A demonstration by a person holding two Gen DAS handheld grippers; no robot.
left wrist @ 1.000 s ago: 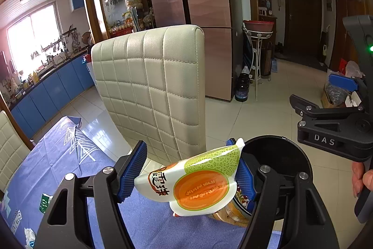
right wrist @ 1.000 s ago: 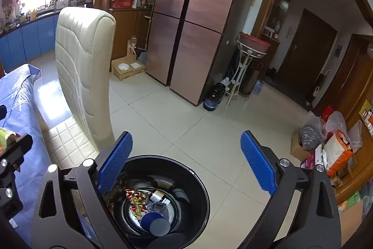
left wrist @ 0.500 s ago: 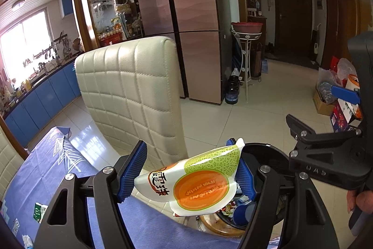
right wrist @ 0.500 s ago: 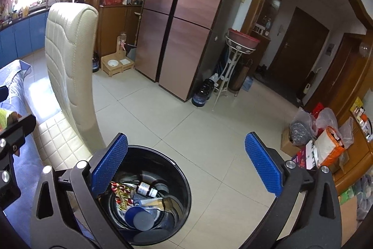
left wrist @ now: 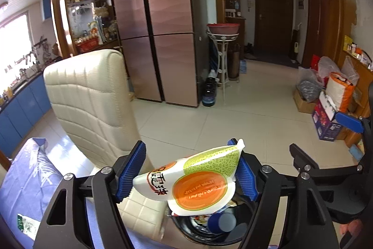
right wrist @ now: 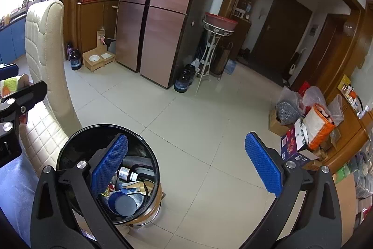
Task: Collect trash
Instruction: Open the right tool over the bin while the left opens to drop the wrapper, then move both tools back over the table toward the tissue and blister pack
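My left gripper [left wrist: 186, 169] is shut on a white snack wrapper [left wrist: 193, 181] printed with an orange and green melon, and holds it in the air just above the rim of the black trash bin [left wrist: 186, 228]. The bin [right wrist: 77, 141] stands on the floor beside the table and holds a bottle, a blue cup and other rubbish. My right gripper [right wrist: 186, 167] is open and empty, above and to the right of the bin. The left gripper's body shows at the left edge of the right wrist view [right wrist: 14, 104].
A cream padded chair [left wrist: 91, 104] stands left of the bin. The table with the blue cloth [left wrist: 28, 183] carries a small green packet [left wrist: 25, 225]. Bags and boxes [right wrist: 307, 123] line the right wall. A fridge [left wrist: 160, 39] and plant stand [right wrist: 214, 50] are behind.
My left gripper has swung right with the wrapper, so the bin now lies directly under it. My right gripper has moved right, away from the bin's opening, still open.
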